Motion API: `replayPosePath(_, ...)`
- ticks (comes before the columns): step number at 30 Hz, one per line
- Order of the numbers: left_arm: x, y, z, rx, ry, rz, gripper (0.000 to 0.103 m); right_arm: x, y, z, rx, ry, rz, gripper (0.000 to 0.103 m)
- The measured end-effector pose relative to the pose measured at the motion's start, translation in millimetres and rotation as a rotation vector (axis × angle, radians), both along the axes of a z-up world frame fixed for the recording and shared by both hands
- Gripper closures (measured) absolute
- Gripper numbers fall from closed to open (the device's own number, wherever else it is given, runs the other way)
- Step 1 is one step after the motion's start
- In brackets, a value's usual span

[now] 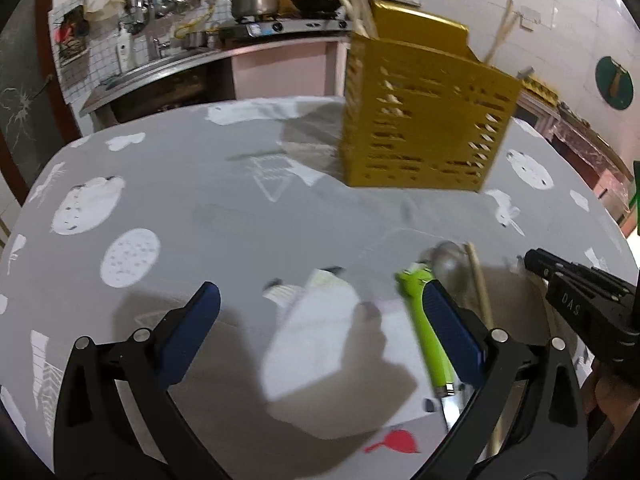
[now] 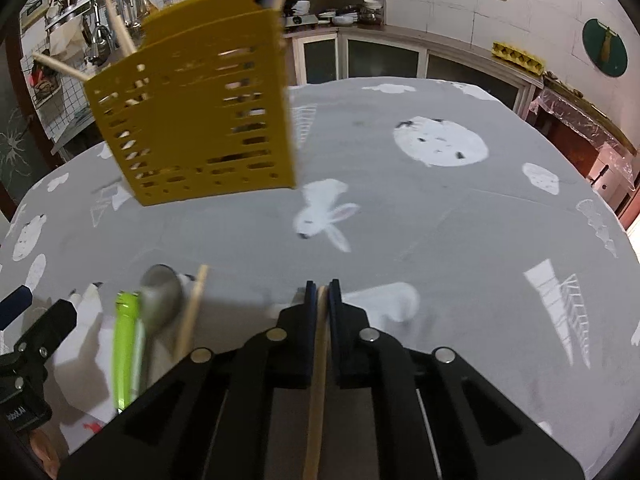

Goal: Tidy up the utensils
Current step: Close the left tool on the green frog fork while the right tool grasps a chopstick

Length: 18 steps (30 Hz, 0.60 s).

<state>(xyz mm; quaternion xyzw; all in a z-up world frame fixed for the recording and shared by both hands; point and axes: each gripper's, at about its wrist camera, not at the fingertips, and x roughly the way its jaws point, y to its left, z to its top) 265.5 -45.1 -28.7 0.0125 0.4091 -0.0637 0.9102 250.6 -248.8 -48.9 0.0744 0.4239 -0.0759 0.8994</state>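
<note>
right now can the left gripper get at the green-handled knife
Probably yes. The left gripper is open and empty, and the green-handled knife lies flat on the tablecloth against its right finger, uncovered; the spoon and chopstick lie close beside it.

Both wrist cameras look forward, low over the table (image 1: 208, 216), sharing the somewhat blurred yellow holder (image 2: 192, 116).

A grey tablecloth (image 2: 460, 220) printed with white animals covers the table; behind it, a steel pot (image 1: 256, 0) and dark pan (image 1: 314, 4) sit on a stove (image 1: 280, 26); a green plaque (image 2: 604, 48) hangs on white tiles.
</note>
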Motion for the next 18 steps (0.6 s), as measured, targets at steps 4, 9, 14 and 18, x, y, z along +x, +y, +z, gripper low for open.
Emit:
replayPosePath(4, 2, -17, -9, 0.014, 0.042, -0.016, 0.009, -6, -16, -2, -0.009, 0.004, -0.005, 0.097)
replayPosePath(9, -1, -32, -15, 0.013, 0.064, -0.030, 0.013, -11, -32, -3, -0.016, 0.005, -0.004, 0.097)
replayPosePath(14, 2, -39, -23, 0.020, 0.085, -0.030, 0.031, -14, -37, -6, -0.007, 0.001, 0.001, 0.096)
replayPosePath(18, 4, -36, -25, 0.008, 0.092, -0.026, 0.034, -14, -39, -6, 0.001, -0.002, 0.003, 0.096)
